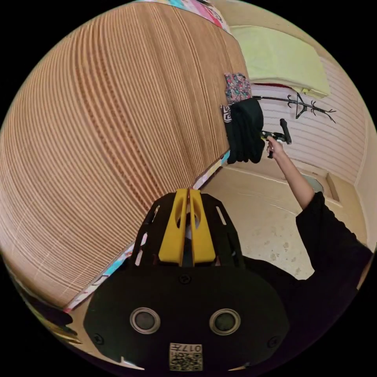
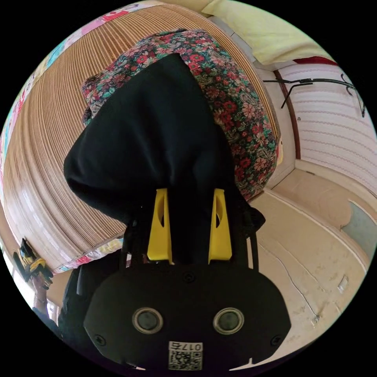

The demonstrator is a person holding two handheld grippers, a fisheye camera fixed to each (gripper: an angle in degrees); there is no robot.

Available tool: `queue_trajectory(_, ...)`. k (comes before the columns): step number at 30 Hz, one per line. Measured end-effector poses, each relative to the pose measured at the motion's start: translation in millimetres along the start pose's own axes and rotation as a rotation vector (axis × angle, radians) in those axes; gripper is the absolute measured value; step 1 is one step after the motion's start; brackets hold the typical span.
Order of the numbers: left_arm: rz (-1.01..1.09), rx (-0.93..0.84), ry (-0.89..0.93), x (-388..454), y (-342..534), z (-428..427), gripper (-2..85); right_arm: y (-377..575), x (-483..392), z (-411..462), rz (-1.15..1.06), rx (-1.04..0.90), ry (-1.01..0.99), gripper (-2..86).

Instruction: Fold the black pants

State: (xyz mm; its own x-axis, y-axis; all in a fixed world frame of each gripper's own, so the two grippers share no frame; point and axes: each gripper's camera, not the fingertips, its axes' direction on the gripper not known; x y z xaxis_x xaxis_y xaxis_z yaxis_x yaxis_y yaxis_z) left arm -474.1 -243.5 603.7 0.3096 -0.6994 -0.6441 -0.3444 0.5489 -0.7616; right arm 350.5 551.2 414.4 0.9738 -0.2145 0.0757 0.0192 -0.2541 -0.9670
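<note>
Floral garment (image 2: 235, 106) under black pants (image 2: 157, 149)

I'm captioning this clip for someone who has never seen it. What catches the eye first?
The black pants, bunched between the right gripper's yellow jaws, lie over a floral cloth at the edge of a striped mat. In the left gripper view, the left gripper hovers with jaws together, holding nothing, while a hand reaches to the pants.
</note>
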Motion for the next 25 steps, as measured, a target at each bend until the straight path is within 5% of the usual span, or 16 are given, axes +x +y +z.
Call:
queue_trajectory(4, -0.186, 0.192, -0.113, -44.8, 99.3, -71.6, -0.9, 95.3, -49.7, -36.9, 0.163, 0.395, 0.054, 4.4)
queue_trajectory(11, -0.36, 0.731, -0.181, -66.8, 298.7, -181.3, -0.5, 309.4, -307.7, -132.1, -0.19, 0.986, -0.33, 0.7)
queue_trajectory(17, -0.512, 1.022, -0.433, -94.0, 415.2, -212.4, 0.2, 466.8, -469.1, -183.6, -0.155, 1.609, -0.81, 0.4)
queue_trajectory(21, -0.542, 1.002, -0.502, -144.3, 420.3, -211.4, 5.5, 518.4, -546.7, -169.6, -0.49, 1.577, -1.076, 0.3)
queue_trajectory(25, -0.54, 0.803, -0.309, -205.3, 376.5, -173.1, 12.2, 553.8, -593.8, -130.1, -0.653, 1.382, -1.119, 0.4)
